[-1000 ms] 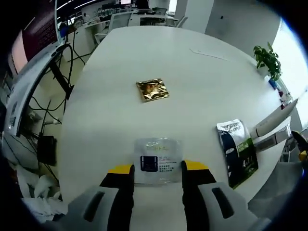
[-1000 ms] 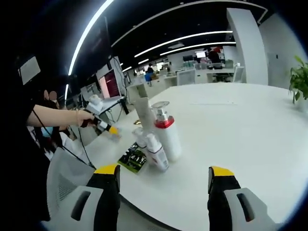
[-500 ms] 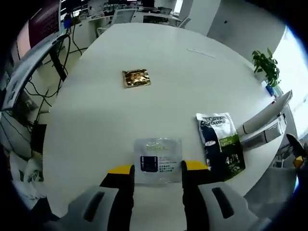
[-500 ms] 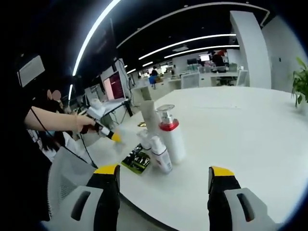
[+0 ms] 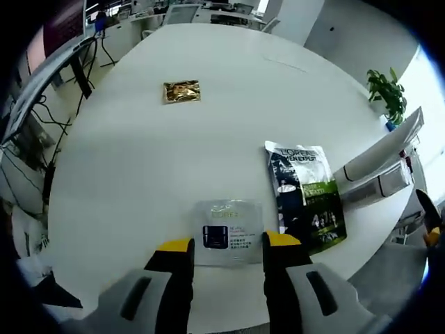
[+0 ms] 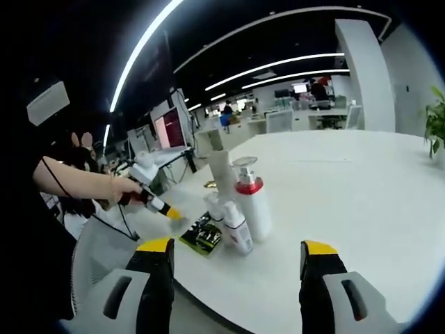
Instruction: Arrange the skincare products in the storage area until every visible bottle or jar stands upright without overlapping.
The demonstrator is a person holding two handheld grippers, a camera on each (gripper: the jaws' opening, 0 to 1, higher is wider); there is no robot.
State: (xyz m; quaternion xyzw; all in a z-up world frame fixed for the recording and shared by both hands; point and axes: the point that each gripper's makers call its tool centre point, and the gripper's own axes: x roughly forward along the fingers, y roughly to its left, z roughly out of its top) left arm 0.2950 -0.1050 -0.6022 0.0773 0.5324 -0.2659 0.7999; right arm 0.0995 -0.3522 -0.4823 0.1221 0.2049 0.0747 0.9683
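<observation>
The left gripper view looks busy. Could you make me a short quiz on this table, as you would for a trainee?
1. True or false: the left gripper has its jaws shut on the clear sachet.
2. Which thing lies farthest from the left gripper in its view? A) the gold sachet B) the dark packet with a green band C) the clear sachet
3. Fill in: in the right gripper view, the pump bottle with a red collar stands ____ on the white table.

Key: 1 true; 2 A; 3 upright. The right gripper has its jaws wide apart and holds nothing.
</observation>
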